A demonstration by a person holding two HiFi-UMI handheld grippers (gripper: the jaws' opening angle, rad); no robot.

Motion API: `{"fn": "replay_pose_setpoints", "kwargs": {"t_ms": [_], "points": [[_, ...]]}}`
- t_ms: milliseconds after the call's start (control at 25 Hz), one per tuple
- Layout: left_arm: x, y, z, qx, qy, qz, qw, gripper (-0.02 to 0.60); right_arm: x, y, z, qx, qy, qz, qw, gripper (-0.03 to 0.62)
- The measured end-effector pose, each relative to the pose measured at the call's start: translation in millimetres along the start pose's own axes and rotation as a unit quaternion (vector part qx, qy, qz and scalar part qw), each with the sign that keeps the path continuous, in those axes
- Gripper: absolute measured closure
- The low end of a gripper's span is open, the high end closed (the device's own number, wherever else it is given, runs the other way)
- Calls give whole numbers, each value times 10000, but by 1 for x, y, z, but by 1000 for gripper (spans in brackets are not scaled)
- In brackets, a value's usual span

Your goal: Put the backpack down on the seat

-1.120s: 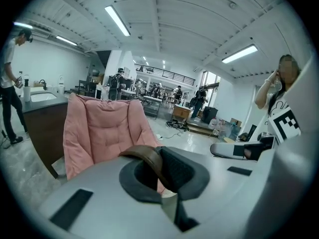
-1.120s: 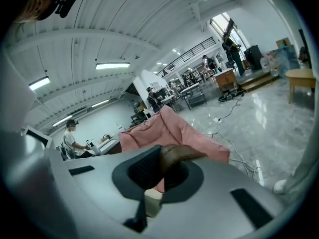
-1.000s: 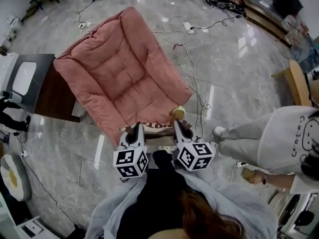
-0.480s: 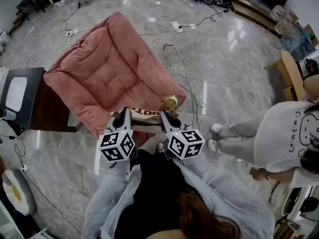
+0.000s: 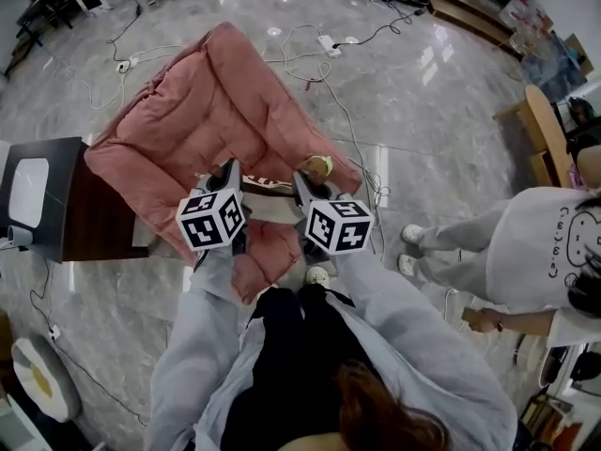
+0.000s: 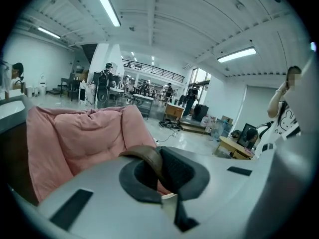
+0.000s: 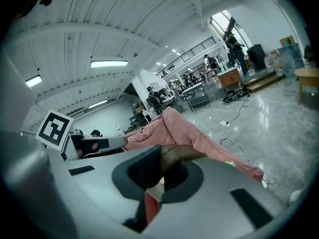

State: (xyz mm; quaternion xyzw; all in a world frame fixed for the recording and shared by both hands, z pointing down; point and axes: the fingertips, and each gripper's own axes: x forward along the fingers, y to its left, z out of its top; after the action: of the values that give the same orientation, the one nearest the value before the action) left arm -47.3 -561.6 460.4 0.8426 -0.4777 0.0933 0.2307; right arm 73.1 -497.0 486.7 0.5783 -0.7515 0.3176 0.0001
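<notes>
Both grippers have carried the backpack (image 5: 269,198) forward over the pink seat (image 5: 188,120); left gripper (image 5: 228,169) and right gripper (image 5: 302,181) each have fingers pinching a brown strap (image 6: 148,158), backpack between them at the seat's front

Bright, even light from ceiling tubes (image 6: 108,7); I see white glare streaks on the polished floor (image 5: 441,73). Both gripper views bend hard, with black corners and soft foregrounds.

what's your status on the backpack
Left gripper and right gripper shut on brown straps. Backpack held over front edge of the pink seat. Nothing lying on it.
</notes>
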Motion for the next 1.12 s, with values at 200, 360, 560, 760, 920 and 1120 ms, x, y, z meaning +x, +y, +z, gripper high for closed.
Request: {"fn": "replay_pose_setpoints", "kwargs": {"t_ms": [200, 360, 560, 760, 920, 1120], "points": [[1, 31, -17, 44, 254, -179, 9995, 569, 16, 18, -26, 203, 171, -98, 9996, 585], [-13, 50, -73, -392, 717, 14, 9967, 569, 16, 9, -90, 841, 769, -289, 9931, 585], [-48, 59, -127, -336, 957, 90, 9948, 569, -1, 20, -157, 407, 1298, -228, 9904, 585], [-76, 71, -156, -546, 1127, 178, 9920, 569, -9, 29, -185, 556, 1454, -278, 9874, 585], [-100, 80, -176, -640, 1283, 182, 9895, 569, -18, 42, -207, 903, 1526, -366, 9835, 585], [-130, 88, -210, -565, 1563, 100, 9860, 569, -35, 57, -249, 1062, 1712, -405, 9787, 585]]}}
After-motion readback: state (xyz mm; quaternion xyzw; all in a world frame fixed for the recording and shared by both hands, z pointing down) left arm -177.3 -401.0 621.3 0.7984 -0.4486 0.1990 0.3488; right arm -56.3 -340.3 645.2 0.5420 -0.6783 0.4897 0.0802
